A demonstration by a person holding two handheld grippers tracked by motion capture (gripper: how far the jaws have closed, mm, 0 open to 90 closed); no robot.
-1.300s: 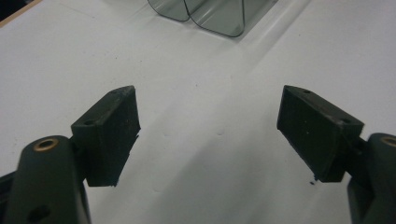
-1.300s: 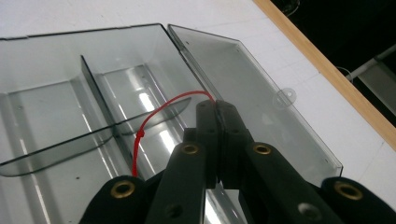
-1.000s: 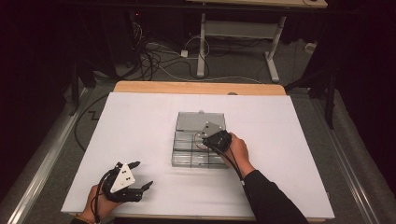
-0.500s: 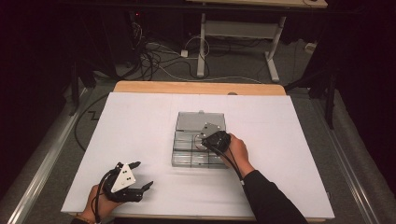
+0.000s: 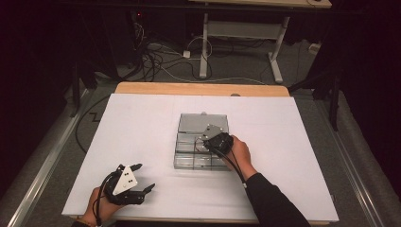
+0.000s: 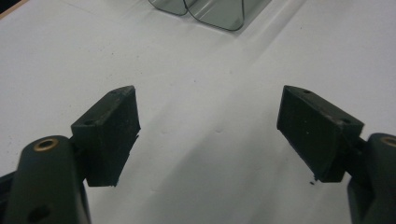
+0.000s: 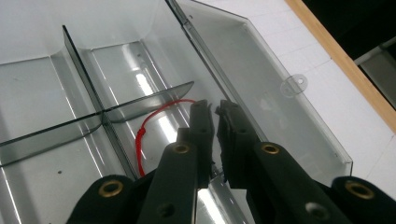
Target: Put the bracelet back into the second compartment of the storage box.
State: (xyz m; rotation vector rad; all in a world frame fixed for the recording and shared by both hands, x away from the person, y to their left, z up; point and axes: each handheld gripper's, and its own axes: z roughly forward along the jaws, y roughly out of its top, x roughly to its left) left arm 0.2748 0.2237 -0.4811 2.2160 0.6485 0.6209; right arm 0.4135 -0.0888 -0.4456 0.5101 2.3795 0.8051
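The right gripper (image 5: 204,142) is down inside the clear plastic compartment box (image 5: 189,163), which sits around the middle of the white table (image 5: 142,127), with its lid (image 5: 198,122) flipped open toward 12 o'clock. In the right gripper view the jaws have just been opening a crack; there's a thin gap between the pads and nothing pinched in it as far as I can see. A red string (image 7: 142,133) lies on the floor of that compartment, curving from about 9 o'clock of the fingertips (image 7: 201,112) up to them, and it passes right by the left tip; can't tell if it's touching. The left gripper (image 5: 142,177) is way off at 7 o'clock from the box, near the table's front edge, jaws spread wide with only bare table between them.
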